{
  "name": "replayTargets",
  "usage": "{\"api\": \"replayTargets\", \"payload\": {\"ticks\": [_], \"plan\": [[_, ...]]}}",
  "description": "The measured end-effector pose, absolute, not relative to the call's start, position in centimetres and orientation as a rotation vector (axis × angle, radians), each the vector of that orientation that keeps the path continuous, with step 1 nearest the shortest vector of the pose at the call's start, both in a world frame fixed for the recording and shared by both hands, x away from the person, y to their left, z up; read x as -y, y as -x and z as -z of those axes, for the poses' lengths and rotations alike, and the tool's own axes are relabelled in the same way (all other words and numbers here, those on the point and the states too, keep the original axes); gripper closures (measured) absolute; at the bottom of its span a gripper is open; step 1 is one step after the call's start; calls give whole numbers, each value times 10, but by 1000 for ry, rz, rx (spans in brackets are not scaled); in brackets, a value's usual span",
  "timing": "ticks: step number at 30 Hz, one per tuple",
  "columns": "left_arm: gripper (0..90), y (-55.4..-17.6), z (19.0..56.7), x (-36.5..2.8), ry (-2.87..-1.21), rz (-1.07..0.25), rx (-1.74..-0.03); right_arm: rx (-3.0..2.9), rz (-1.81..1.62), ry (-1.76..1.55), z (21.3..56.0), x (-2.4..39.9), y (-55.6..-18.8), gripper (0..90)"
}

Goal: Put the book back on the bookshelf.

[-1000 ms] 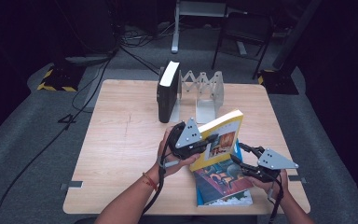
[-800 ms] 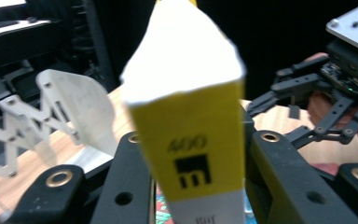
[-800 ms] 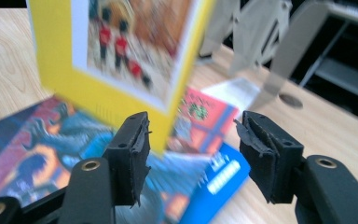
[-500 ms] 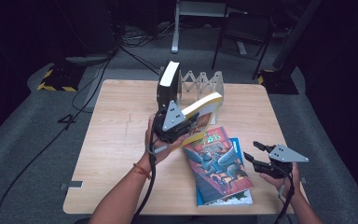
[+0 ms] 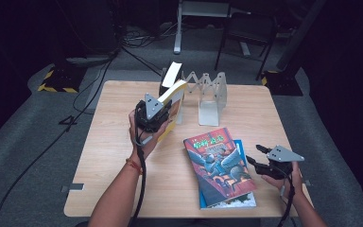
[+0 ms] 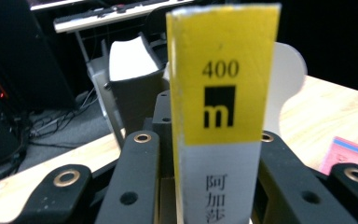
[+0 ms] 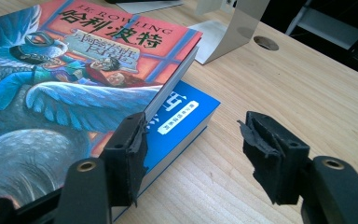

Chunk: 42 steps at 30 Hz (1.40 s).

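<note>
My left gripper (image 5: pixel 157 115) is shut on a yellow-and-white book (image 5: pixel 176 97) and holds it upright at the left end of the white folding book rack (image 5: pixel 211 94). In the left gripper view the book's spine (image 6: pixel 221 93) stands between the two jaws of the left gripper (image 6: pixel 204 140). A colourful illustrated book (image 5: pixel 219 163) lies flat on a blue book (image 5: pixel 240 201) at the table's front right. My right gripper (image 5: pixel 255 154) rests just right of that stack; its jaws have just been opening. In the right gripper view, the right gripper (image 7: pixel 193 140) stands open beside the blue book (image 7: pixel 182 116), gripping nothing.
A dark book with white pages (image 5: pixel 171 75) leans in the rack's left slot. The wooden table (image 5: pixel 113 156) has bare surface at the left and front. A metal stand and cables lie on the floor beyond the far edge.
The left gripper has carried the yellow book from above the flat stack back and left to the rack. The right gripper has drifted slightly right, off the stack, with its jaws wider.
</note>
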<state>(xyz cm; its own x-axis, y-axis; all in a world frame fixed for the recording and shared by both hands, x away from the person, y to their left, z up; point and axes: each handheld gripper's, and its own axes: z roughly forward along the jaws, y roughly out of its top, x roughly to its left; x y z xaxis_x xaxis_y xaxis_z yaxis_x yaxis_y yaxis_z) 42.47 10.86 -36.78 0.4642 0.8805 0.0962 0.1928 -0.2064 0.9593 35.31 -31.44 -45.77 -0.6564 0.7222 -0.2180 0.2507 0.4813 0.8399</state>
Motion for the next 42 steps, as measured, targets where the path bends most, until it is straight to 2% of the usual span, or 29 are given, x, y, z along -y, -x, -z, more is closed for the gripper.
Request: {"api": "replayTargets", "payload": {"ticks": [3, 10, 16, 18, 20, 34, 42], "plan": [[742, -432, 373, -107, -1645, -819, -959, -2180, -1092, -792, 459, 314, -353, 395], [740, -453, 370, -86, -1646, -902, -977, -2219, -1072, -805, 465, 313, -356, 389], [739, -467, 369, -78, -1595, -920, -1014, -2234, -1048, -782, 466, 311, -355, 387], [739, -473, 372, -72, -1612, -970, -1010, -2243, -1050, -783, 467, 310, -356, 386], [740, -477, 378, -70, -1607, -951, -1034, -2253, -1058, -803, 469, 311, -358, 384], [737, -454, 400, -68, -1519, -1041, -1127, -2276, -1027, -808, 473, 311, -360, 375], [731, -447, 403, -57, -1533, -1137, -1147, -2282, -1036, -820, 473, 311, -360, 372]]}}
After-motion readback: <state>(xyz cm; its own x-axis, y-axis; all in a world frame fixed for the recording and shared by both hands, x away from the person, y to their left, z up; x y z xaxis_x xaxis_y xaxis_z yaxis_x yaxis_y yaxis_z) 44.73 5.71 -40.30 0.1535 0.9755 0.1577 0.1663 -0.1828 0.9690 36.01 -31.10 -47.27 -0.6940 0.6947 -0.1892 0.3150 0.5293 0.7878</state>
